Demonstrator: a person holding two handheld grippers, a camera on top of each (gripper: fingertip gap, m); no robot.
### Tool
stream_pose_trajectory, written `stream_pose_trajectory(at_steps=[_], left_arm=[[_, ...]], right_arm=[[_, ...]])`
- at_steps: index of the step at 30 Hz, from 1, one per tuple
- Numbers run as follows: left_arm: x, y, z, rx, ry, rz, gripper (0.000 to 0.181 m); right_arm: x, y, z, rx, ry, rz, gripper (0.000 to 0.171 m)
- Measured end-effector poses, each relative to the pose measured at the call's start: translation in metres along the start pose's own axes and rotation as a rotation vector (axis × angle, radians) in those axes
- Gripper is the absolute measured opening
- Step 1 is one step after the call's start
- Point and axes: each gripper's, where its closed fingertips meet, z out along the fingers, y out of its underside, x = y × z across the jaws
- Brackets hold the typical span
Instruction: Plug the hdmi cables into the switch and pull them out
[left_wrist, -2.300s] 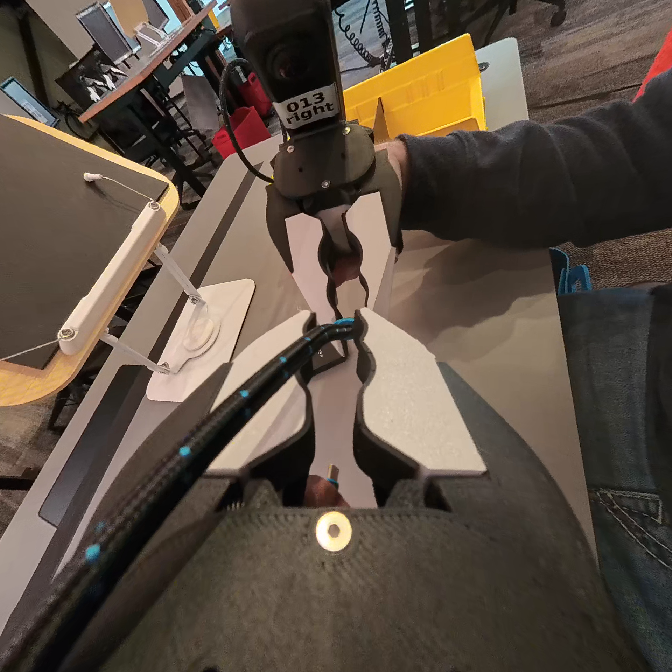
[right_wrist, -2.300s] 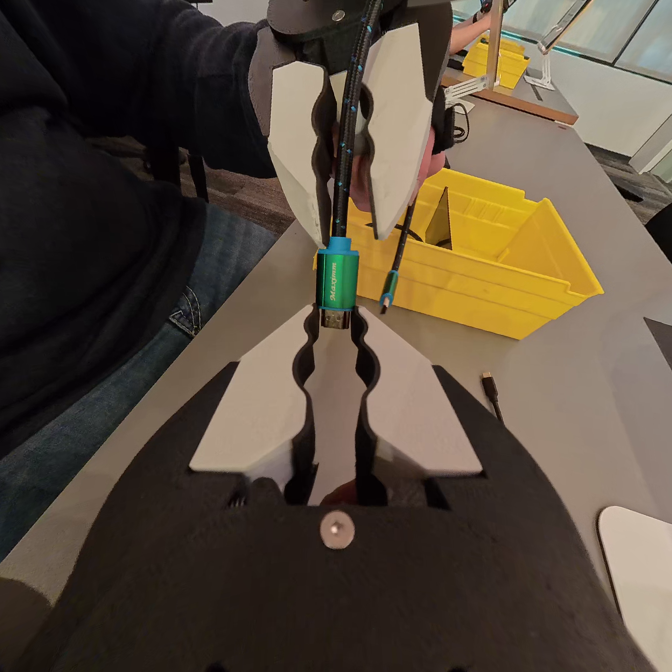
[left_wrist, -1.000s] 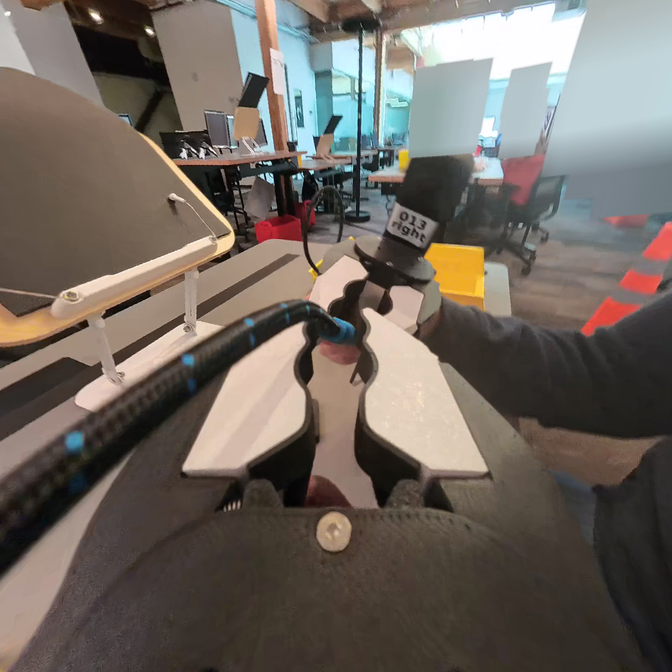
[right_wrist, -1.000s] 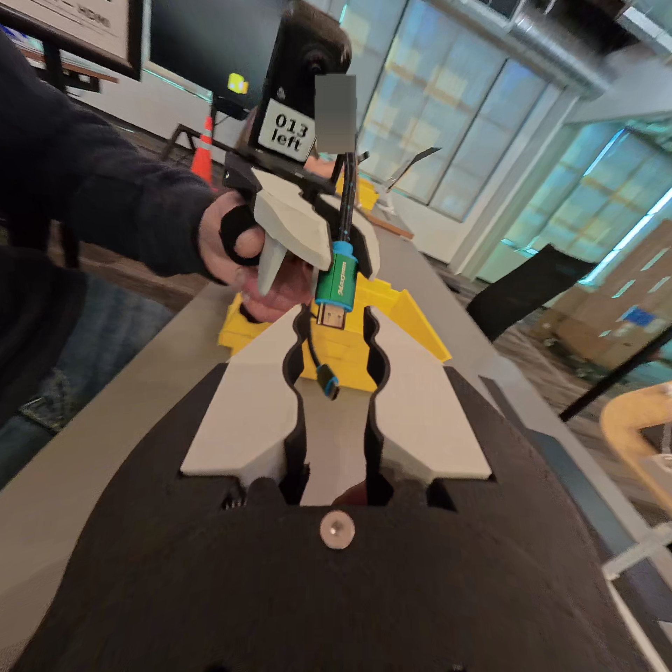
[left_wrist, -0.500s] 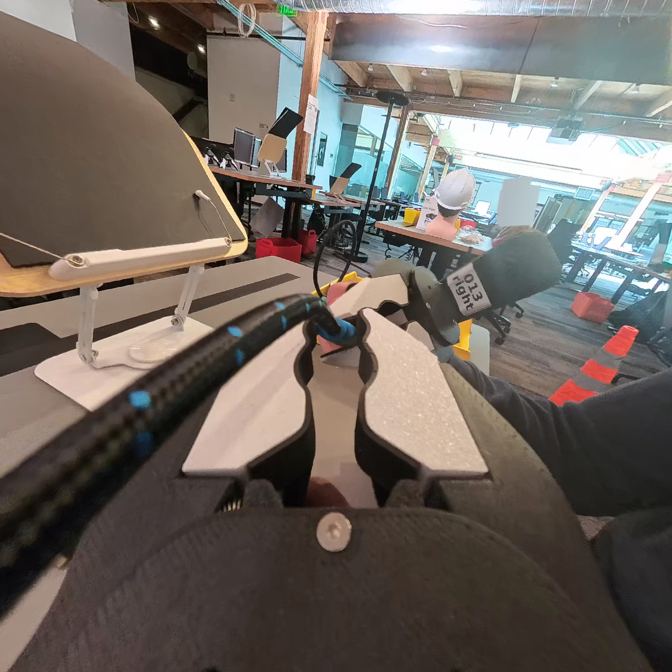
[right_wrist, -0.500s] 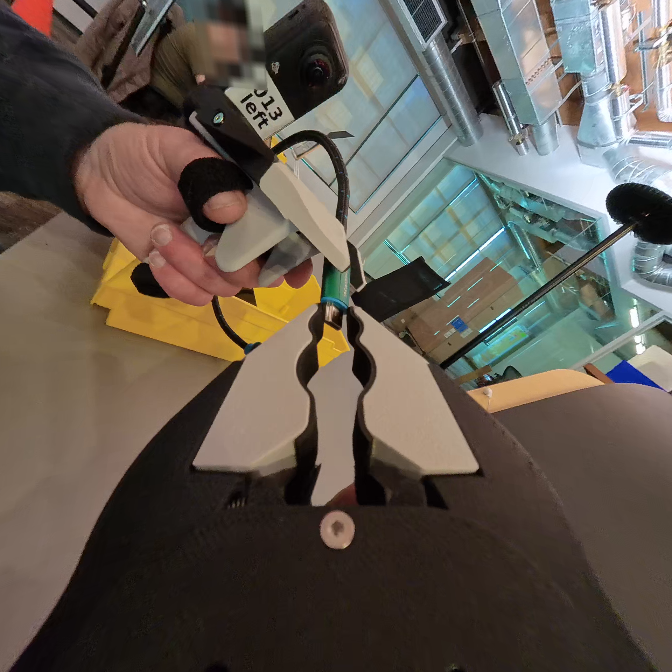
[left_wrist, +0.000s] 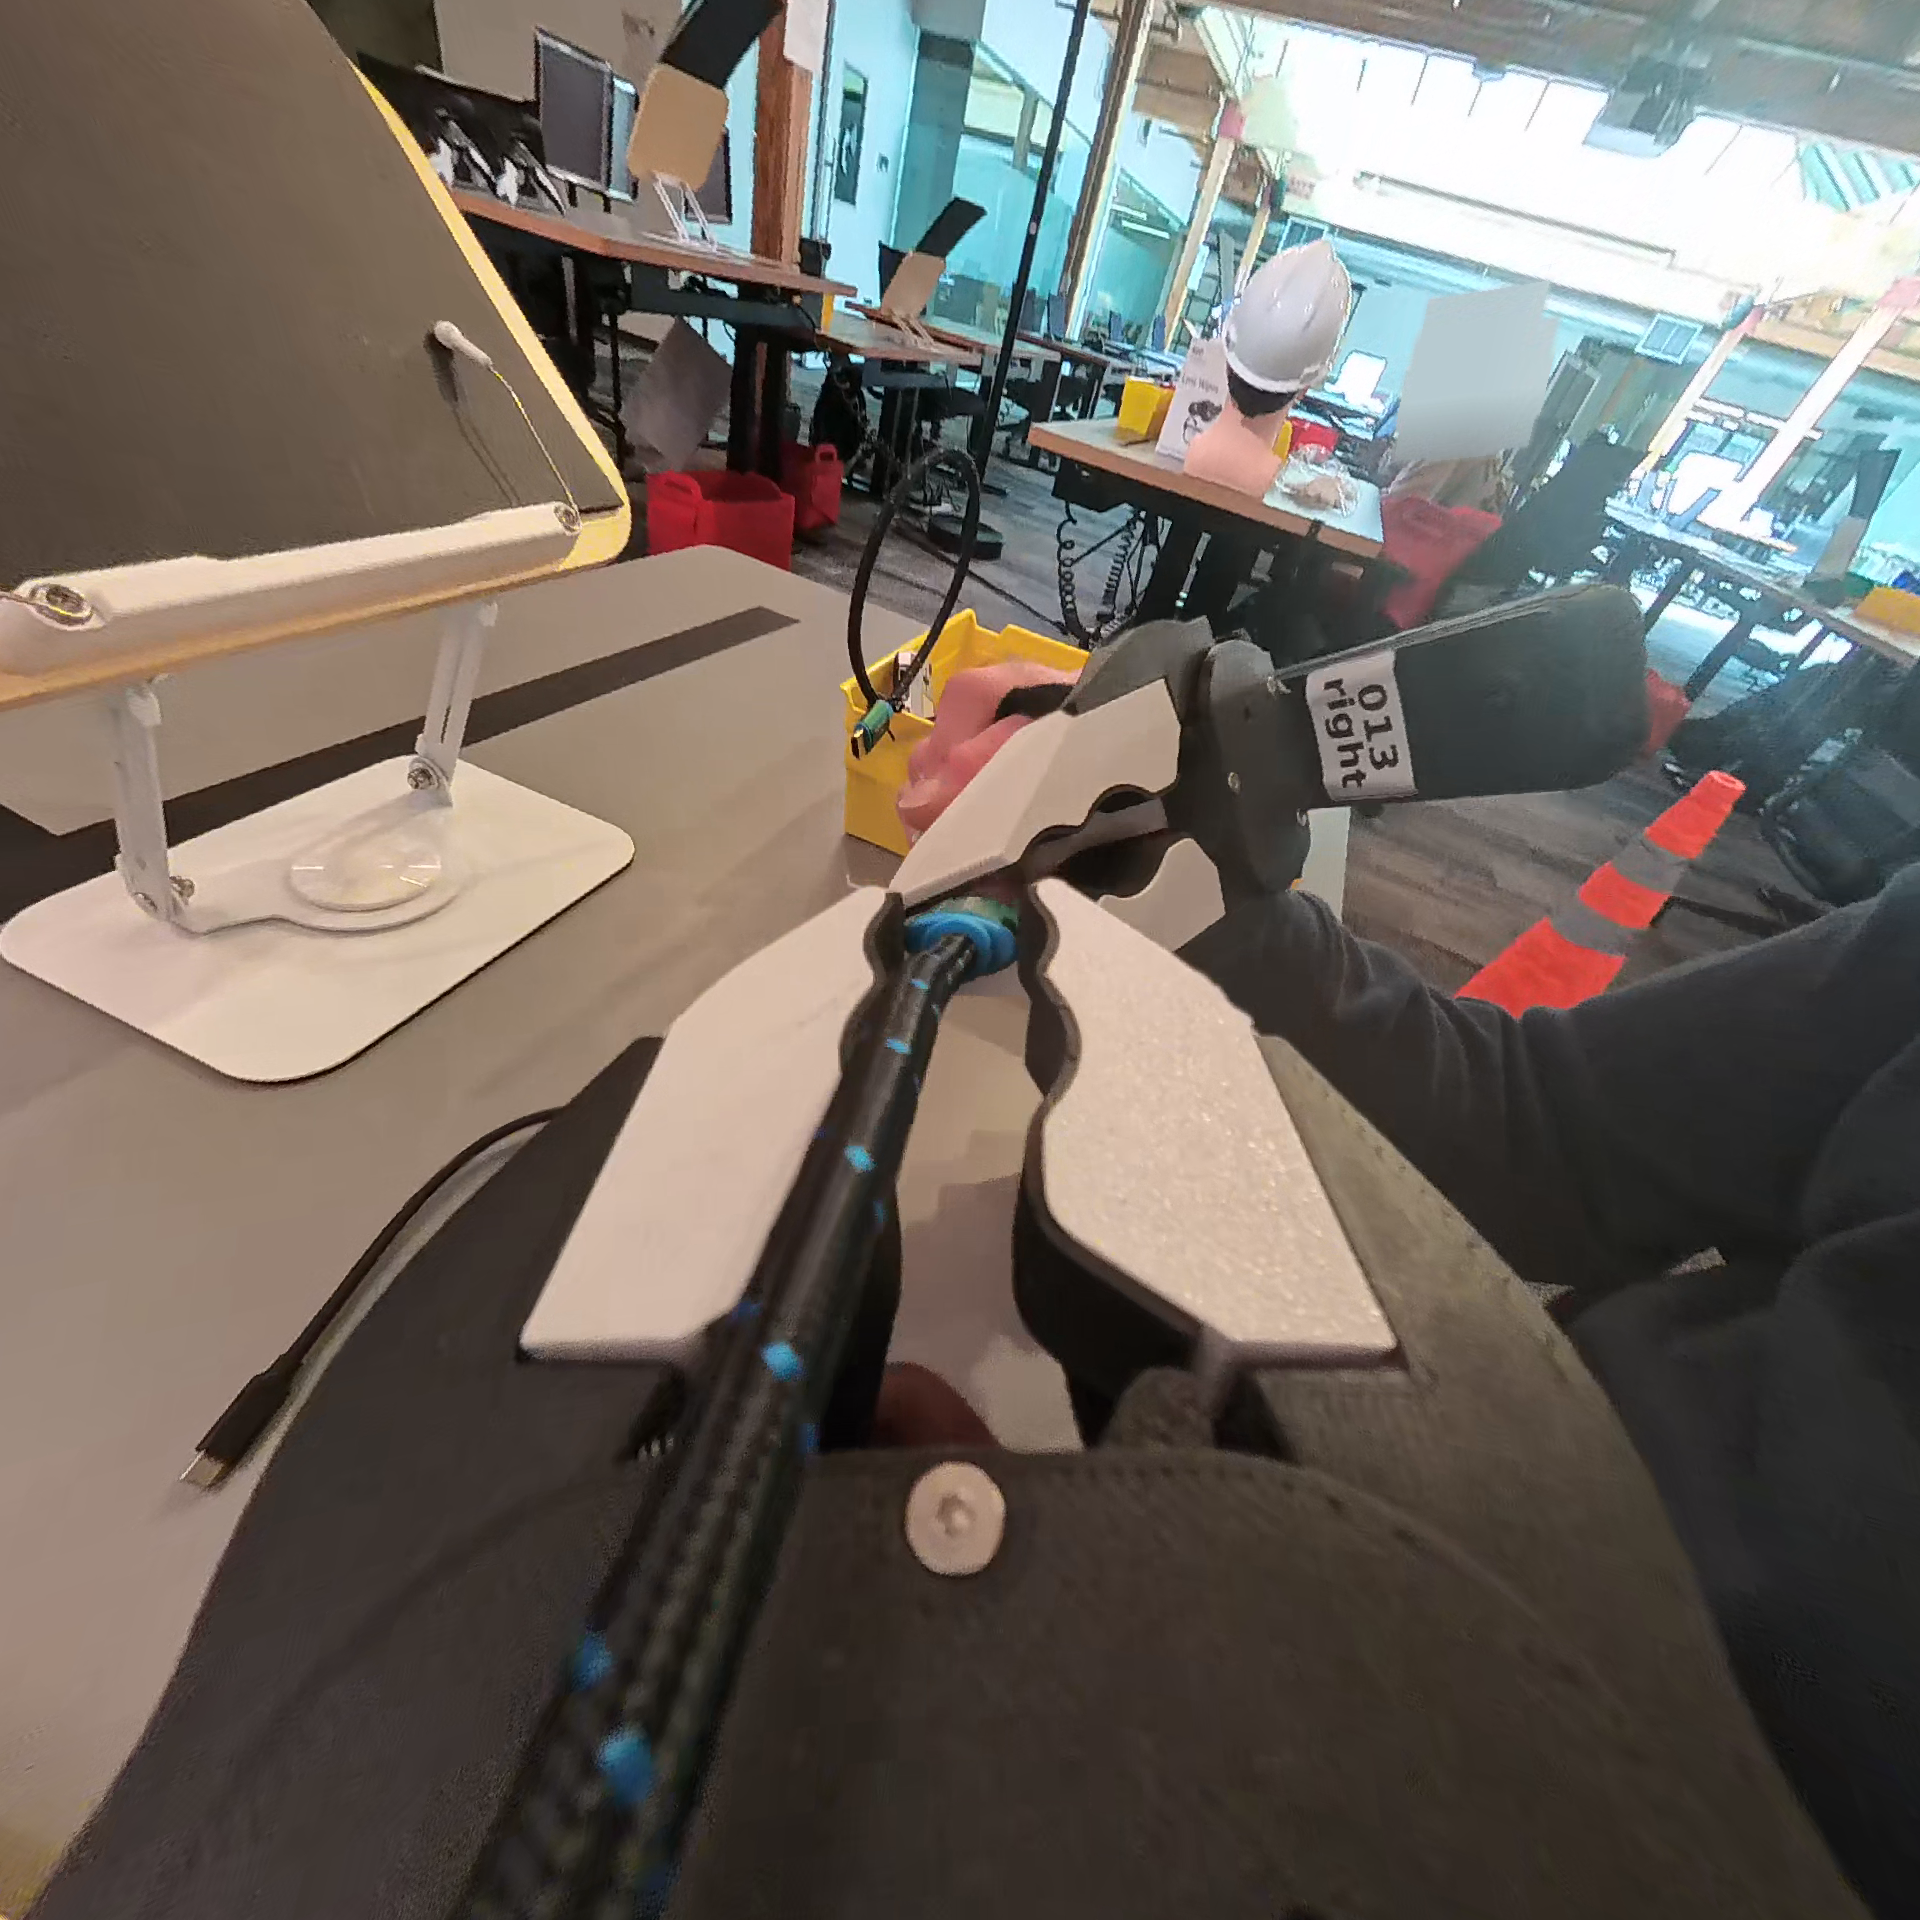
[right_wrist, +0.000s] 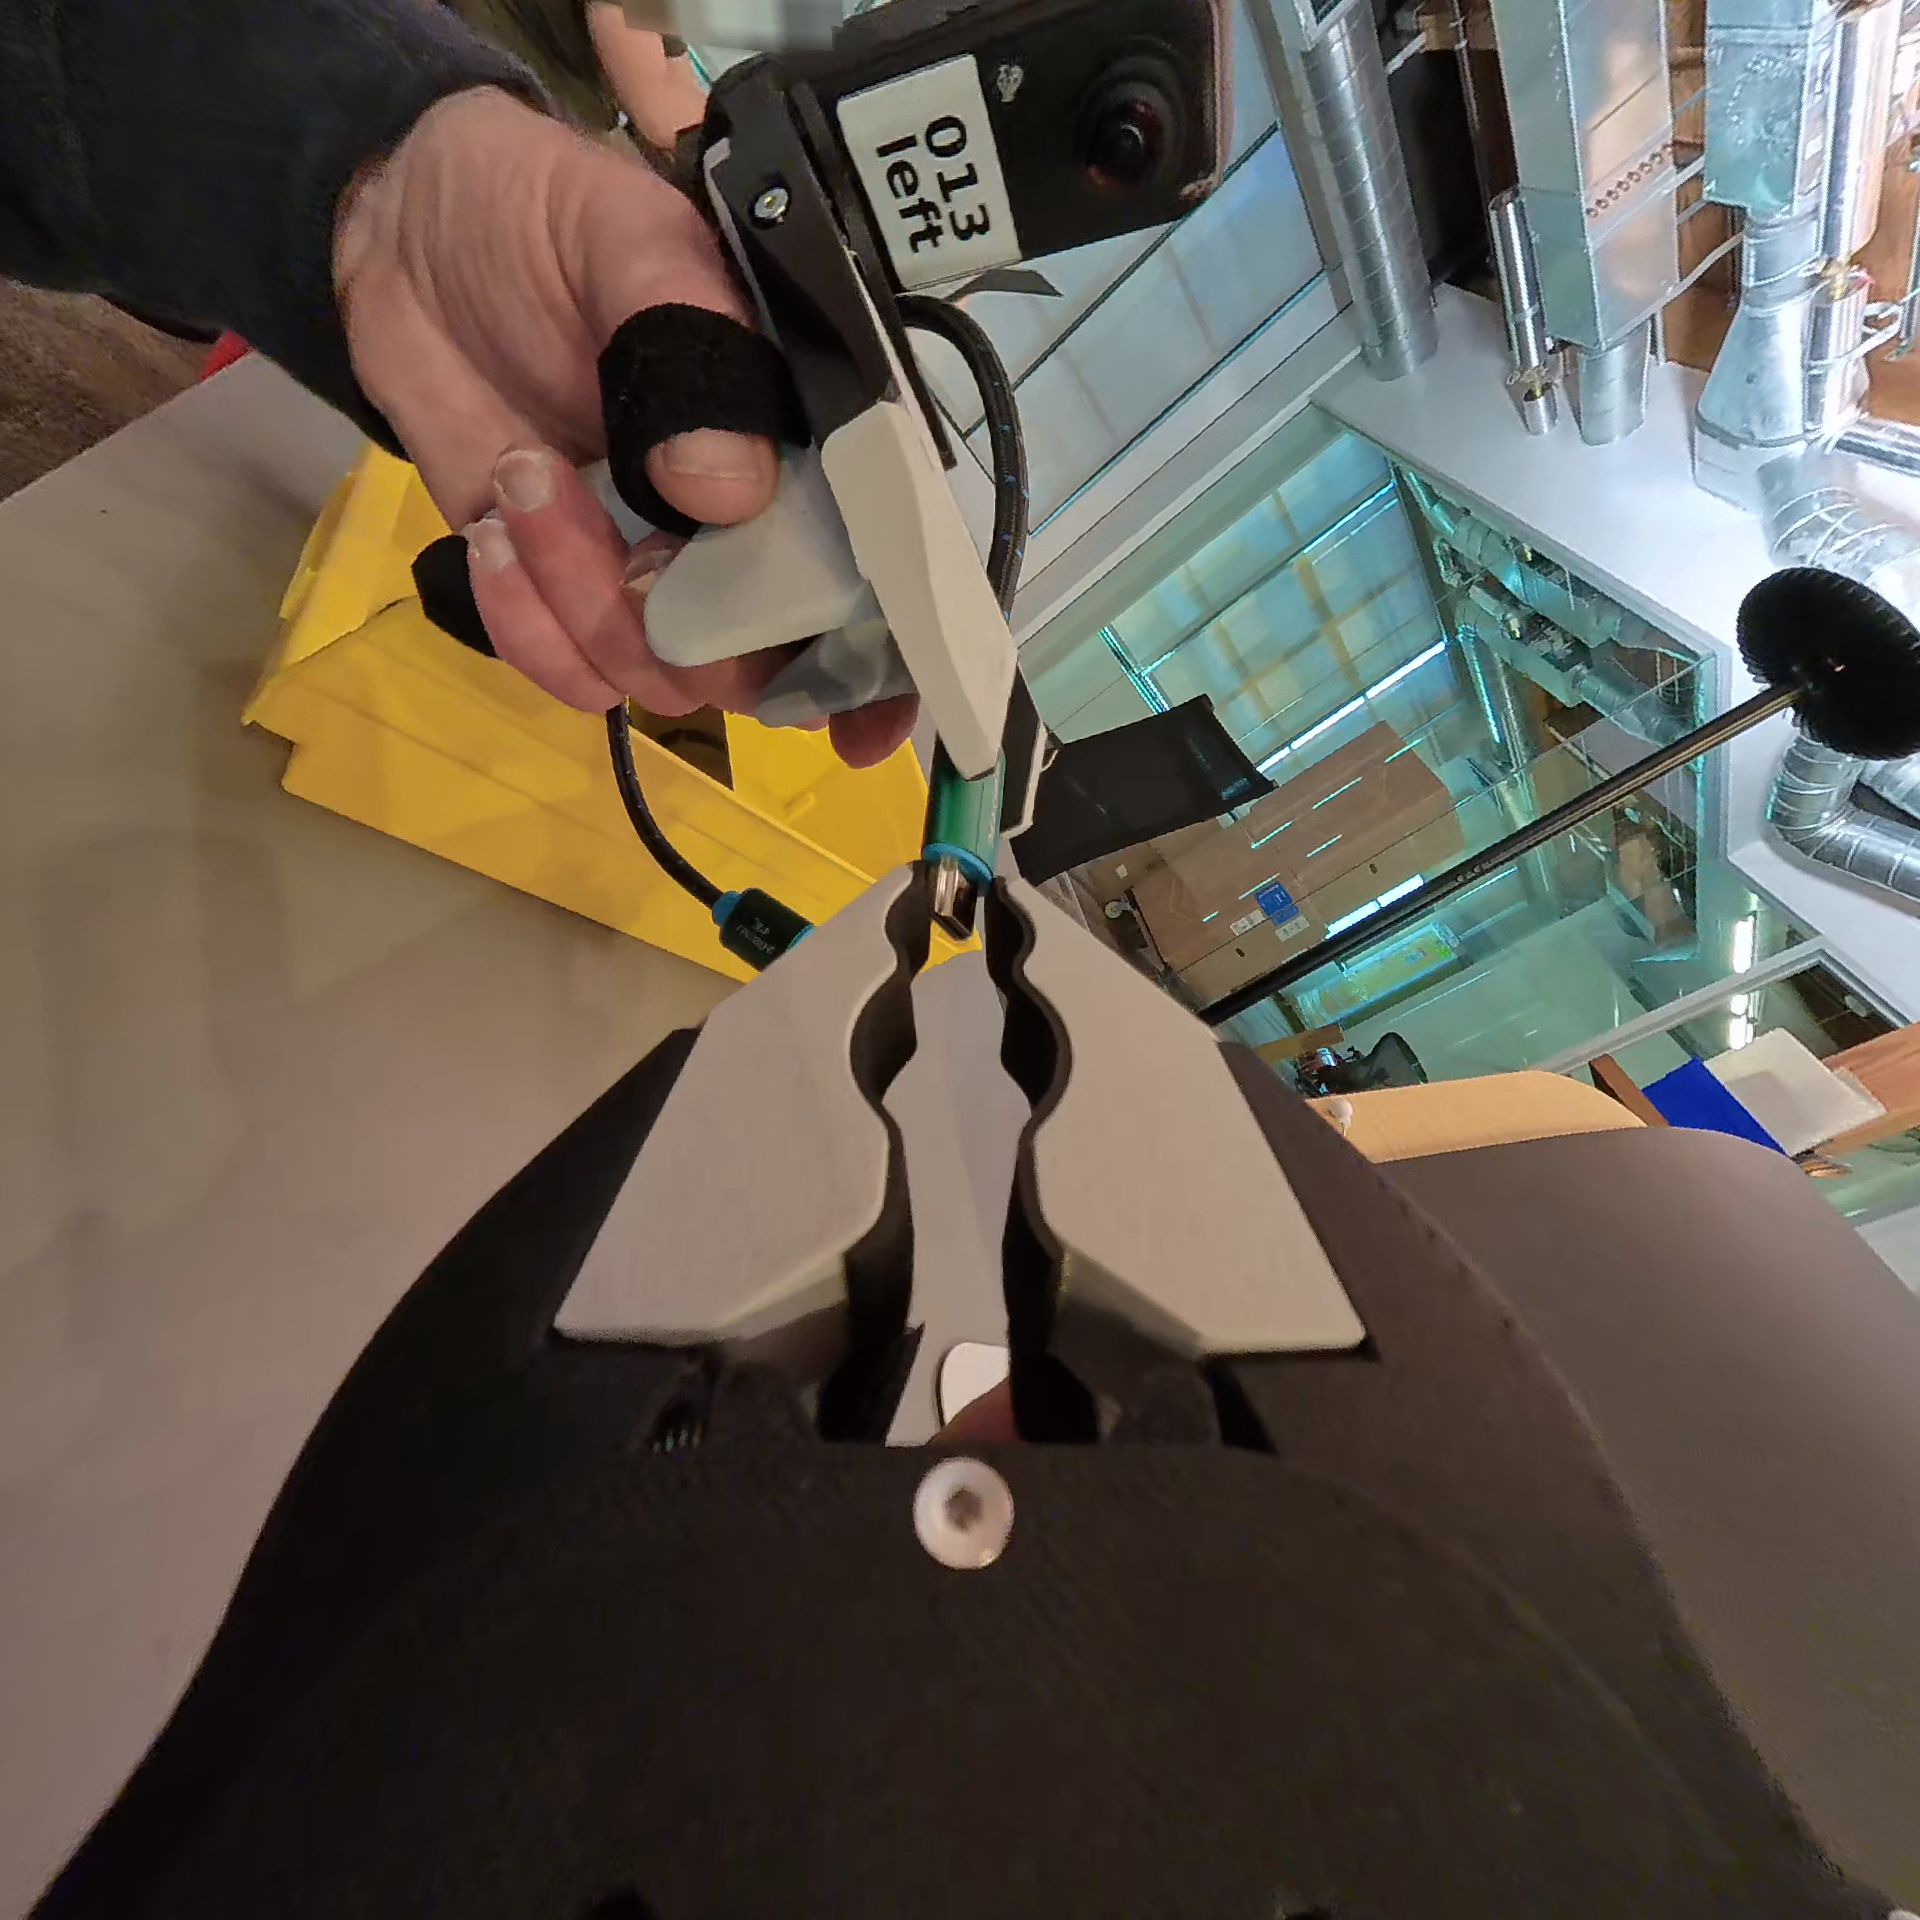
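Note:
A black braided HDMI cable (left_wrist: 894, 1049) runs up between my left gripper's fingers. My left gripper (left_wrist: 961, 914) is shut on its green plug (left_wrist: 987, 914), held in the air above the grey table (left_wrist: 675, 748). In the right wrist view, the left gripper (right_wrist: 997, 790) holds that green plug (right_wrist: 956, 810) pointing down. The plug's metal tip sits between the fingertips of my right gripper (right_wrist: 951, 888), which are closed on it. The right gripper (left_wrist: 935, 883) meets the left one tip to tip. The cable's other plug (right_wrist: 764, 930) hangs loose below. No switch is in view.
A yellow bin (right_wrist: 468, 717) stands on the table behind the grippers; it also shows in the left wrist view (left_wrist: 883, 790). A tablet stand with a white base (left_wrist: 343, 914) is at the left. A thin black cable end (left_wrist: 223, 1444) lies on the table at the near left. Less than 4 cm separates the two grippers' tips. Left tips and right tips are each some 35 cm from the white base (left_wrist: 343, 914).
Both grippers have lifted and tilted together. The right fingers have narrowed around the plug's metal tip. The cable now lies straight between the left fingers instead of looping off to the left.

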Motion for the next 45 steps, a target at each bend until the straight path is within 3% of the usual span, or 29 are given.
stream_pose_trajectory(at_steps=[20,45], left_arm=[[0.002,0.027,0.003,-0.171,0.04,0.023,0.023],[-0.009,0.035,0.004,-0.185,0.006,-0.068,0.02]], right_arm=[[-0.021,0.009,-0.002,-0.099,-0.109,-0.096,0.006],[-0.018,0.022,0.004,-0.155,-0.056,-0.175,0.006]])
